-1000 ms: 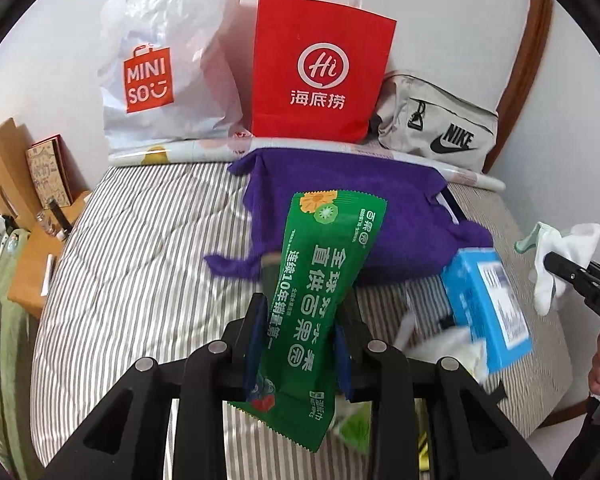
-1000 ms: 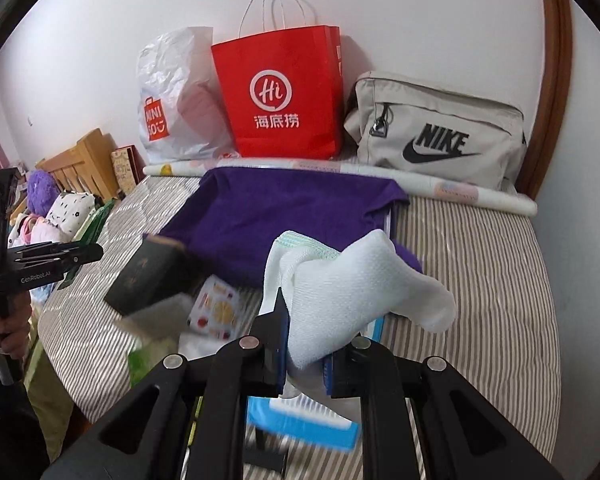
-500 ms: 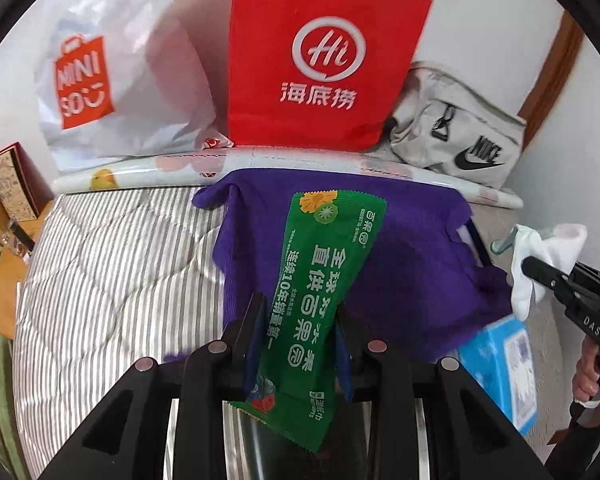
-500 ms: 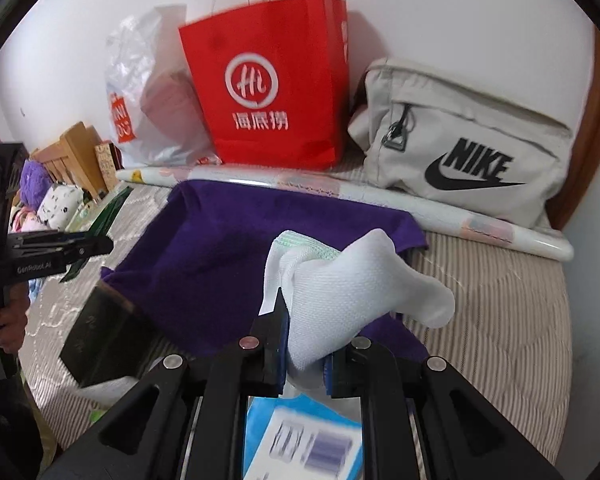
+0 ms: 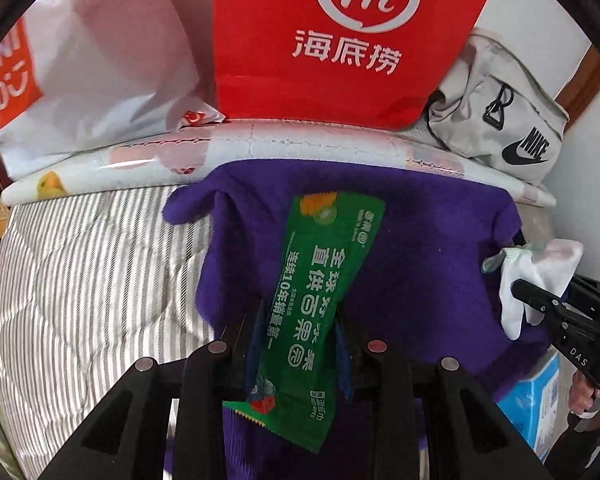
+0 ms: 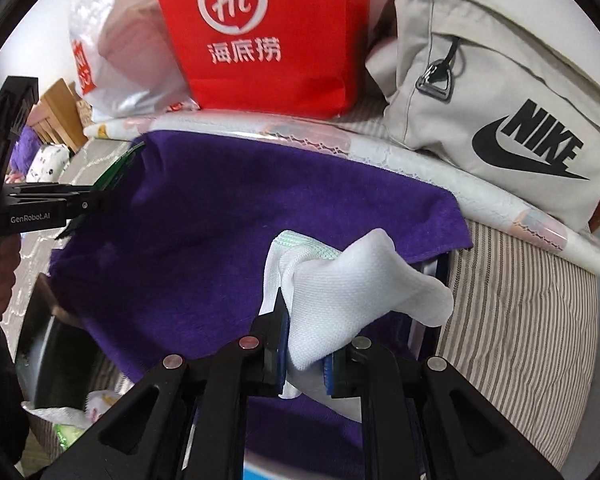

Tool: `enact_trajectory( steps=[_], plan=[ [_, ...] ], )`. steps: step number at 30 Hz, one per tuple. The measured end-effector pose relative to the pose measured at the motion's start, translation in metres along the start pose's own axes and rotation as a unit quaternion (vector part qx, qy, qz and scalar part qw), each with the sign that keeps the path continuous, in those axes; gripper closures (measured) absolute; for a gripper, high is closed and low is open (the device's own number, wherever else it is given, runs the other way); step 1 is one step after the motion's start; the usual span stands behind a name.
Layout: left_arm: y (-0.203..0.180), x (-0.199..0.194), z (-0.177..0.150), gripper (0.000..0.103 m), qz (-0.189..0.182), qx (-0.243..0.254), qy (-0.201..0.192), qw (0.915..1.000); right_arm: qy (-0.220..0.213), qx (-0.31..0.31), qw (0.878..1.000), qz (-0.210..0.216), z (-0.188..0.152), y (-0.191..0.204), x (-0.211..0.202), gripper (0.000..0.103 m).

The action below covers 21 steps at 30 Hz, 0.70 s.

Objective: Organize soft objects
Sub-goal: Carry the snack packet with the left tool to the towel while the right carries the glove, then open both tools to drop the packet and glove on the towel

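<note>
Jaws clamped: left gripper (image 5: 296, 340) grips green packet (image 5: 320, 292), right gripper (image 6: 304, 354) grips white sock (image 6: 352, 300), both above purple cloth (image 6: 228, 216), probably for drop-off.

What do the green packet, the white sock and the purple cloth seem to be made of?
Green packet: probably thin plastic film, printed and slightly glossy, with a zigzag-cut end.
White sock: knitted fabric, matte, with a fine mesh texture and a ribbed greenish cuff; it bends limply in the right gripper.
Purple cloth: looks like fleece or plush, fuzzy and matte, with soft edges.
</note>
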<state>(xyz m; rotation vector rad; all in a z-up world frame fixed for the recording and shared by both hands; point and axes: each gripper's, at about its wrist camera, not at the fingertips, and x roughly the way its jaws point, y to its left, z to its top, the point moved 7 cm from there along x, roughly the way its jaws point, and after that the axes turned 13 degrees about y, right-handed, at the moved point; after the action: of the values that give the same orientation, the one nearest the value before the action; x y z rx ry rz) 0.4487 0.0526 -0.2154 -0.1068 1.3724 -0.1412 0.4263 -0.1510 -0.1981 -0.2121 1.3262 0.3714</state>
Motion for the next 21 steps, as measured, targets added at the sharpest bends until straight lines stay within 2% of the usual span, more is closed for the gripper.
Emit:
enact_trajectory(
  steps=[10, 12, 14, 16, 21],
  plan=[
    [-0.002, 0.016, 0.016, 0.074, 0.001, -0.004, 0.007, 1.0000, 0.010, -0.006, 1.000, -0.005, 0.012, -0.004, 0.017, 0.086],
    [-0.004, 0.017, 0.017, 0.070, -0.005, -0.003, 0.013, 0.9999, 0.012, -0.006, 1.000, -0.002, 0.014, -0.004, 0.019, 0.075],
    [-0.006, 0.017, 0.016, 0.053, -0.002, -0.004, 0.013, 0.9999, 0.013, -0.008, 1.000, 0.000, 0.014, -0.003, 0.019, 0.047],
    [-0.006, 0.012, 0.013, 0.047, 0.003, -0.004, 0.003, 1.0000, 0.004, -0.008, 1.000, -0.004, 0.012, -0.004, 0.014, 0.040],
    [-0.006, -0.003, 0.002, 0.043, 0.014, -0.007, -0.009, 0.9998, -0.004, -0.001, 1.000, -0.010, 0.008, -0.008, 0.001, 0.033]
  ],
)
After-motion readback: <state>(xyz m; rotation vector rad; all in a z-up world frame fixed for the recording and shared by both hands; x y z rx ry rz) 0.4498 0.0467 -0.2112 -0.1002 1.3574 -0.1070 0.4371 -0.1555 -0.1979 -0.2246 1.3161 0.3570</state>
